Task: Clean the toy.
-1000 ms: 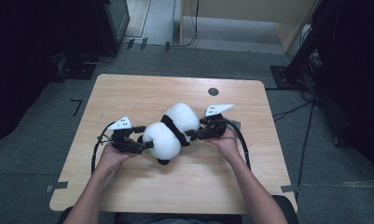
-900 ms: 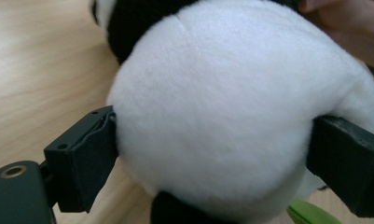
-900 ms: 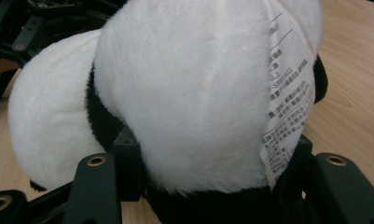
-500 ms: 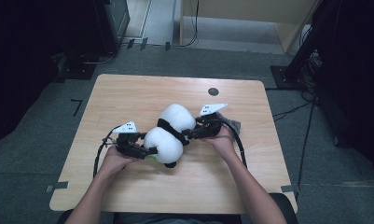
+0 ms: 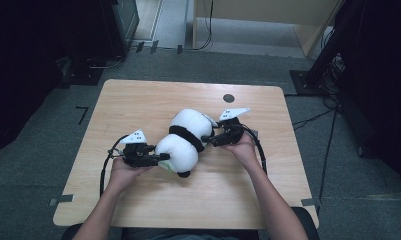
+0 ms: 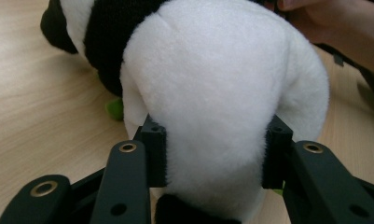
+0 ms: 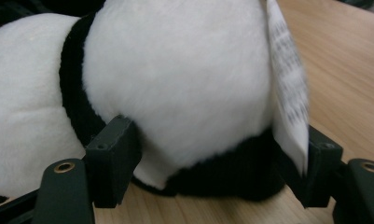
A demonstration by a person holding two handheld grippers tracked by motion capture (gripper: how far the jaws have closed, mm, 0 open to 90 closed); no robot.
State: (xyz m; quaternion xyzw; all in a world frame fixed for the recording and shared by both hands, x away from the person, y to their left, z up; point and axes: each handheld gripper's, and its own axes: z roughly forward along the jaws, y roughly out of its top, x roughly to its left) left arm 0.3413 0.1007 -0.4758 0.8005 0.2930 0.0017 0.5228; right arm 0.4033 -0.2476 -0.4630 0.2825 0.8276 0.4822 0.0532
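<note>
Panda plush [image 5: 183, 142] is lying on its side at the middle of the wooden table [image 5: 138, 100] in the high view, white body crossed by a black band, and you're working it from both ends. Your left gripper [image 5: 160, 157], at centre-left of that frame, is clamping the white lower end; in the left gripper view its pads [image 6: 154, 156] are pressing into the fur on both sides, dead centre of frame. Your right gripper [image 5: 207, 139], just right of centre, is sitting at the plush's upper end. Its jaws have just been opening: in the right gripper view the fingers [image 7: 114, 158] are straddling the white bulge, the far one behind a printed tag [image 7: 289, 93].
</note>
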